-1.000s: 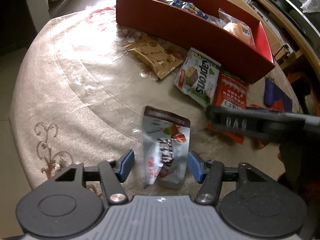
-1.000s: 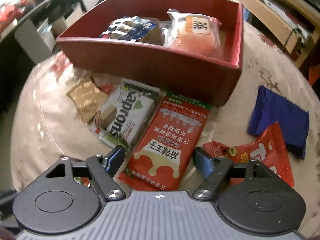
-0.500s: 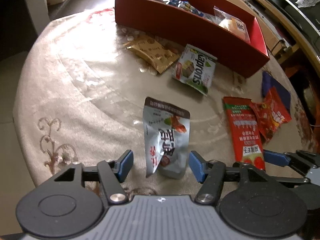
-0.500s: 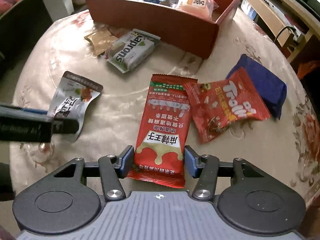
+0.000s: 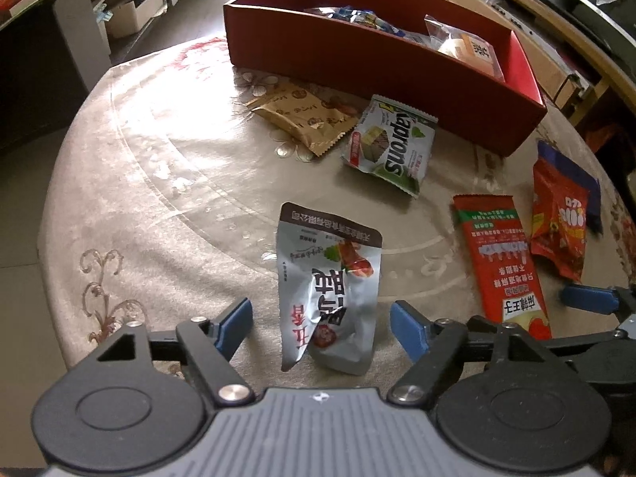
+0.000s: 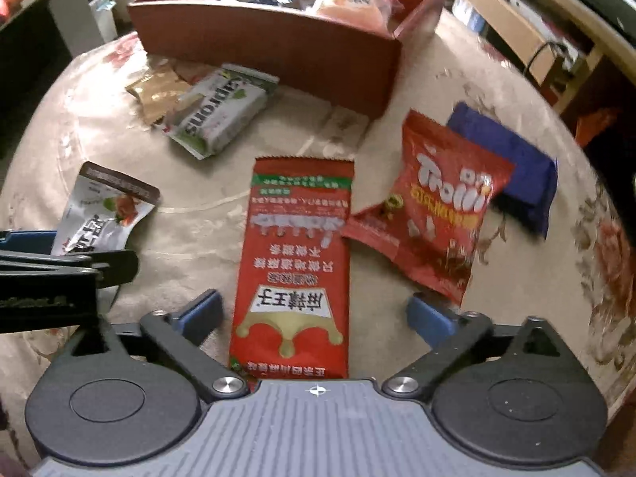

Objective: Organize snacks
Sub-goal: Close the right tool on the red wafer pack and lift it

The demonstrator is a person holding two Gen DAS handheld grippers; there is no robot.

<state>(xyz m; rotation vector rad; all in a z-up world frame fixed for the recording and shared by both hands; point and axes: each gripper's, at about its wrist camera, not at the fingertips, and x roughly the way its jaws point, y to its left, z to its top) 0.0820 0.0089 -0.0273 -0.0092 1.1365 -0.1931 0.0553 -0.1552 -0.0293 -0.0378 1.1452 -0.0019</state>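
Note:
A crumpled silver pouch (image 5: 330, 286) lies on the beige tablecloth between the blue pads of my left gripper (image 5: 322, 326). The jaws are opening and neither pad touches it. In the right wrist view a long red packet (image 6: 294, 262) lies flat between the fingers of my right gripper (image 6: 316, 316). Those jaws are also opening, wide apart and clear of the packet. The red box (image 5: 377, 63) stands at the far side of the table with several wrapped snacks inside; the right wrist view shows the red box (image 6: 278, 47) too.
A green-and-white wafer pack (image 5: 391, 147) and a brown sachet (image 5: 306, 115) lie just in front of the box. A red gummy bag (image 6: 437, 206) overlaps a dark blue pack (image 6: 512, 159) at the right. The round table's edge (image 5: 51, 238) curves close on the left.
The long red packet has slid from beside the box toward the near side, between the right gripper's fingers, which then spread wide. The left jaws have widened around the silver pouch.

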